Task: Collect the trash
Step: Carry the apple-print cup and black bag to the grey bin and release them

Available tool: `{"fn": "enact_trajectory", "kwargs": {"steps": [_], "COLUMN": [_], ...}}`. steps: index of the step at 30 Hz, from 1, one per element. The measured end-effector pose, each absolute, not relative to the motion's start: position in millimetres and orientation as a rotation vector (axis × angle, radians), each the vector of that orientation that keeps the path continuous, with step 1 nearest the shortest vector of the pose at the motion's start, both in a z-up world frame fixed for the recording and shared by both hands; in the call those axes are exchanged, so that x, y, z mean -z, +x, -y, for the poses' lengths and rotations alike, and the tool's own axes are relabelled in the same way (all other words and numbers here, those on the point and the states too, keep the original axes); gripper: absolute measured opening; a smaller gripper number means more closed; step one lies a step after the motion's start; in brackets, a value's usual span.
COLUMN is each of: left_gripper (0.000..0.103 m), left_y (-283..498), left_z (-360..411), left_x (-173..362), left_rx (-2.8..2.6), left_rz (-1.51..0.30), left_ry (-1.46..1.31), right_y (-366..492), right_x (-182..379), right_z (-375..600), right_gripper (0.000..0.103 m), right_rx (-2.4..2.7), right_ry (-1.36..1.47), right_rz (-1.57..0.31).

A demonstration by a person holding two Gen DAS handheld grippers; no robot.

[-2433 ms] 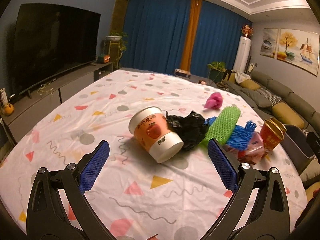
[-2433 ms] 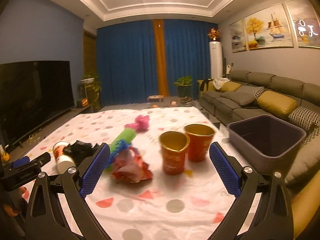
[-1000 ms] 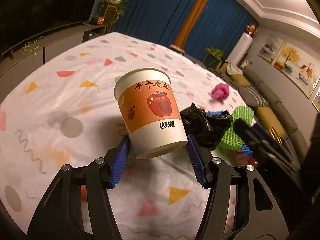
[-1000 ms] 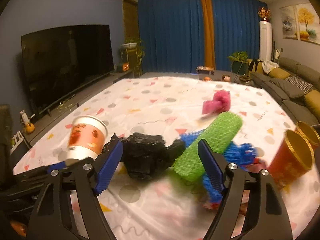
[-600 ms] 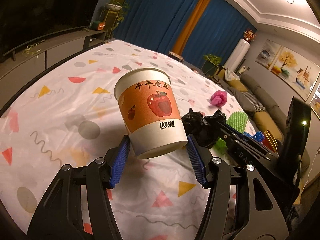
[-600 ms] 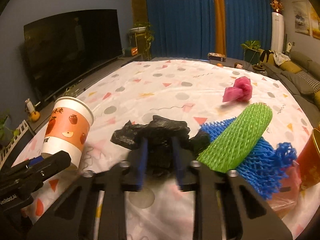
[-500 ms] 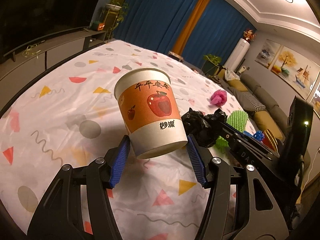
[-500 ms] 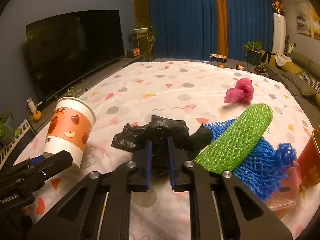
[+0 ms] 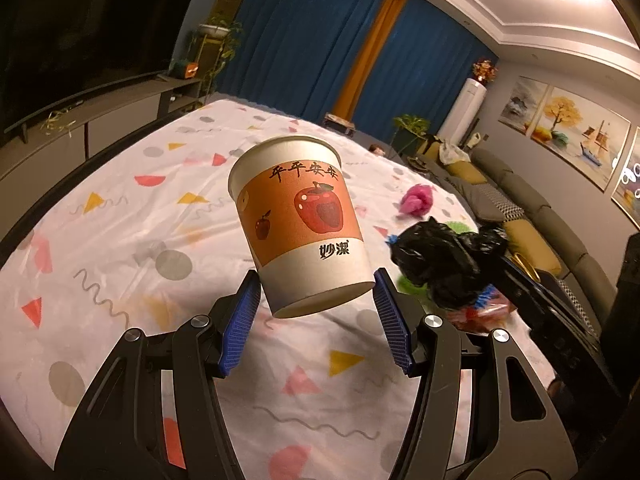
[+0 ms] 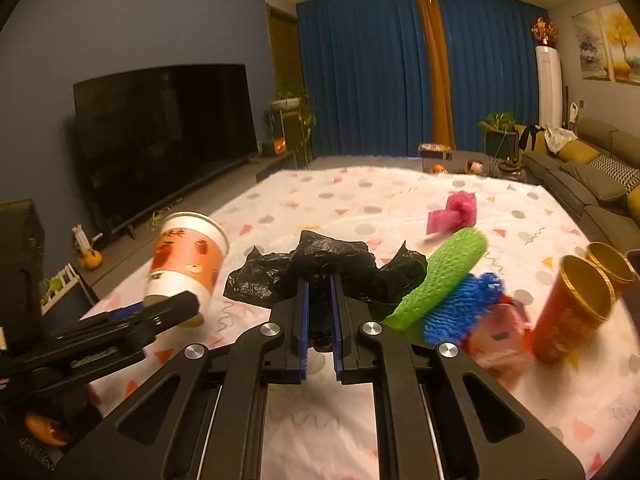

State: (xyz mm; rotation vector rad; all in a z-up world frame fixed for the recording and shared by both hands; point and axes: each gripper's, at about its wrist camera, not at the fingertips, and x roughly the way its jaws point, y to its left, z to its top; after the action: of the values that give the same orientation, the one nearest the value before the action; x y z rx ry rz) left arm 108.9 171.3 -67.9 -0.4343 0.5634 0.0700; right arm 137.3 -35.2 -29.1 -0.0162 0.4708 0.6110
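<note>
Since the previous frames, both grippers had risen from the tablecloth, each carrying its load clear of the cloth. Left gripper: its two blue pads were closed against the lower wall of a paper cup, gripping it near the base. The cup was printed with an orange band and a red apple; its long axis was tilted, rim pointing up and away from the camera and leaning left, base toward the pads. Right gripper: its pads stood nearly together, pinching a crumpled black plastic bag that spread out to both sides above the fingertips. In the right wrist view, the cup hung to the left of the bag, rim uppermost. Remaining on the cloth: a green foam net lying diagonally, its far end up and to the right; a blue foam net touching it; a pink bag farther back; and two red-and-gold cups, side by side at right.
</note>
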Motion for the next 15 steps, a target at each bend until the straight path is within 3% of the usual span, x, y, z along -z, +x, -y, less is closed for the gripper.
{"fn": "enact_trajectory", "kwargs": {"steps": [15], "left_gripper": [0.057], "left_y": [94], "left_z": [-119], "left_x": [44], "left_rx": [0.021], "left_rz": [-0.531], "left_ry": [-0.359], "right_y": [99], "right_x": [17], "right_z": [113], "right_gripper": [0.011], "right_rx": [-0.533], "right_ry": [0.082], "right_rz": [-0.432]}}
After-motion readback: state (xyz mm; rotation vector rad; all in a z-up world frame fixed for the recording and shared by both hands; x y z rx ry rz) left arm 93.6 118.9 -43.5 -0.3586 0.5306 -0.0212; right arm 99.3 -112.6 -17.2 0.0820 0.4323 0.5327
